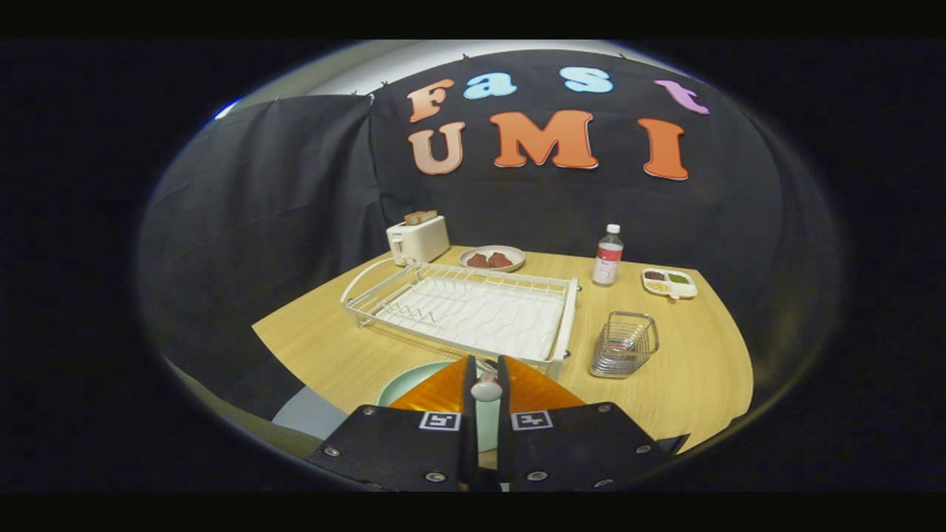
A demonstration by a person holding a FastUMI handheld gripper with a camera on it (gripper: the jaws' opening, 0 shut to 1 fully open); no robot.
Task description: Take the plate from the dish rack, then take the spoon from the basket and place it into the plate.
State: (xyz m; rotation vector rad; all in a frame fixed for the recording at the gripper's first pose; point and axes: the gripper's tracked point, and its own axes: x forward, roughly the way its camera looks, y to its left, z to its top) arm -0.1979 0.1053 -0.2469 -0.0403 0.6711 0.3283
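My gripper (485, 373) is pinched narrow on the spoon (486, 387), its pale rounded end clamped between the orange fingers (436, 391) above the round mint plate (414, 377) on the wooden table (687, 369). Just beyond lies the white wire rack (462, 304), with the wire basket (624, 345) beside it.

Dim booth, evenly lit table, fisheye-bent edges
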